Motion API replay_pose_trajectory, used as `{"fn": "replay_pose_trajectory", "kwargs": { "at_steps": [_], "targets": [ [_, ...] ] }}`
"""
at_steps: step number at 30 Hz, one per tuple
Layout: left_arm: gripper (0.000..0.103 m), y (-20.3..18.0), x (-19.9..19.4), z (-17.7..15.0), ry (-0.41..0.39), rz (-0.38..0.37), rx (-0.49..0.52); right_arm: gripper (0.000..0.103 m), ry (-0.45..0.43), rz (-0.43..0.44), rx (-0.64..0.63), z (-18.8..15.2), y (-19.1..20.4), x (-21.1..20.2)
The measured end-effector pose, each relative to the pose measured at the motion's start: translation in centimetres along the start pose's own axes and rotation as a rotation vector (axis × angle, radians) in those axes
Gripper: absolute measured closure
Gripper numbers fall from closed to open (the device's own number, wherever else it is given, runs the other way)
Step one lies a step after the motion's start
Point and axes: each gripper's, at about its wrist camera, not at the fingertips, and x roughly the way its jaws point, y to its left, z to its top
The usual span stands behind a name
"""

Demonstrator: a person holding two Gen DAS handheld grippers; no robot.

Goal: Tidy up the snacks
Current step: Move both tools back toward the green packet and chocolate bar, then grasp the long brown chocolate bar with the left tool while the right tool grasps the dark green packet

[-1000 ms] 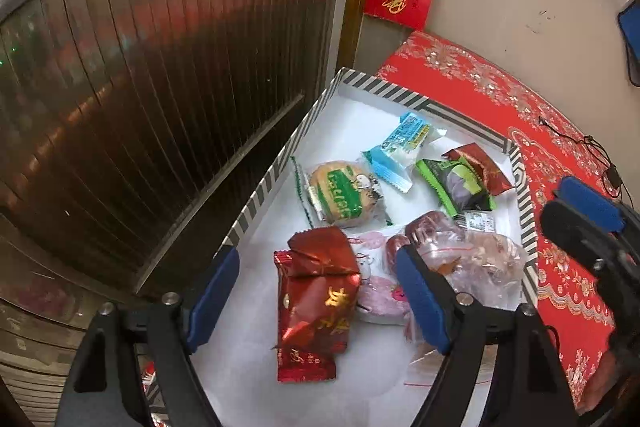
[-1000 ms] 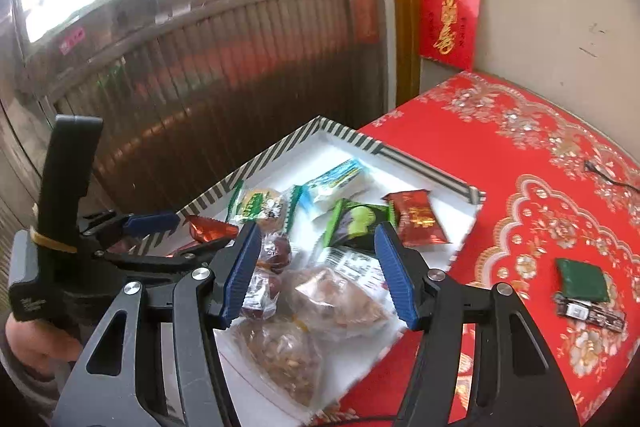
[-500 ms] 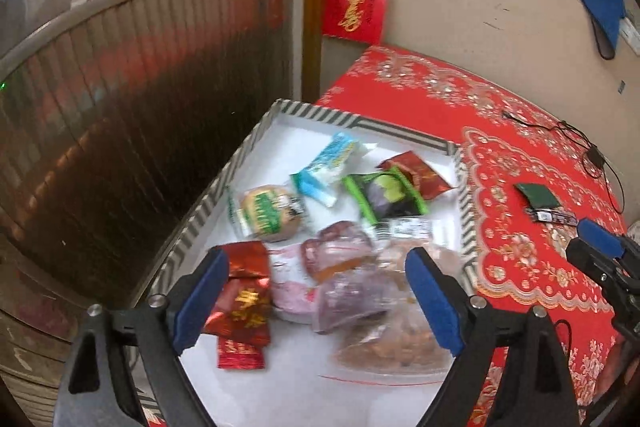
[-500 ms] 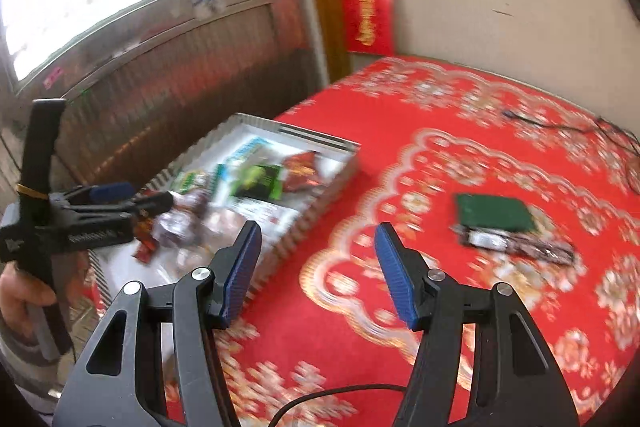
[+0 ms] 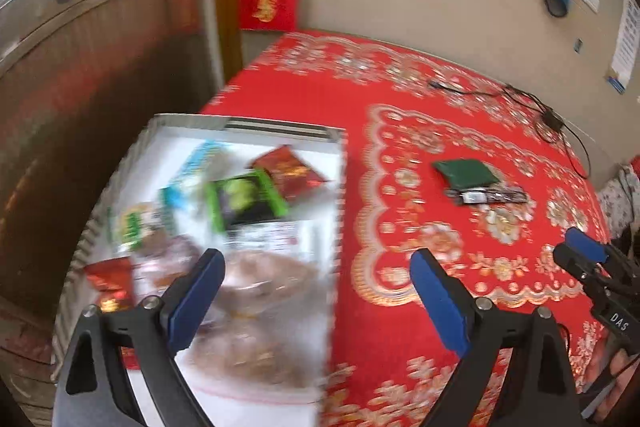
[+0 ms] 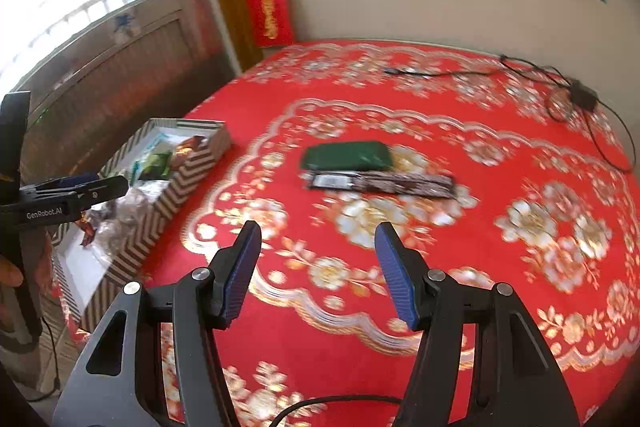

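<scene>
Right of the box (image 6: 188, 163) on the desk (image 6: 440, 307): two packets (image 6: 360, 167) left | most snacks (image 5: 240, 203) boxed already | your left gripper (image 5: 316, 291) fingers opening, empty | your right gripper (image 6: 316, 267) fingers apart, empty

- red floral tablecloth (image 6: 400, 107) covers the table
- striped snack box (image 6: 176, 187) at its window-side edge
- green packet (image 6: 346, 155), dark wrapper (image 6: 384, 183) touching, well apart from box
- black cable (image 6: 560, 87) beyond them, possibly a charger
</scene>
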Motion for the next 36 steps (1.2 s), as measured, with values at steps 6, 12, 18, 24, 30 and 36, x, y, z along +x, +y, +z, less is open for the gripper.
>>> {"fn": "replay_pose_trajectory", "kwargs": {
  "at_steps": [6,12,18,24,30,36],
  "targets": [
    [0.008,-4.6,2.4,1.6,0.050,-0.027,0.067,0.043,0.012,-0.015,0.026,-0.2,-2.7,0.2],
    [0.008,-8.4,5.0,3.8,0.093,-0.041,0.134,0.043,0.021,-0.015,0.036,-0.3,-4.1,0.6],
    [0.008,-10.8,9.3,6.7,0.129,-0.014,0.163,0.043,0.025,-0.014,0.043,0.4,-5.0,1.1],
    [0.008,-12.6,14.4,9.0,0.155,0.084,0.195,0.043,0.038,-0.016,0.030,1.0,-5.2,2.0],
    [0.008,-14.1,16.9,9.3,0.137,0.129,0.236,0.043,0.051,-0.022,0.021,1.1,-5.6,2.6],
    [0.008,-15.0,16.1,7.7,0.135,0.131,0.283,0.043,0.040,-0.029,0.042,1.1,-6.6,2.4]
  ]
}}
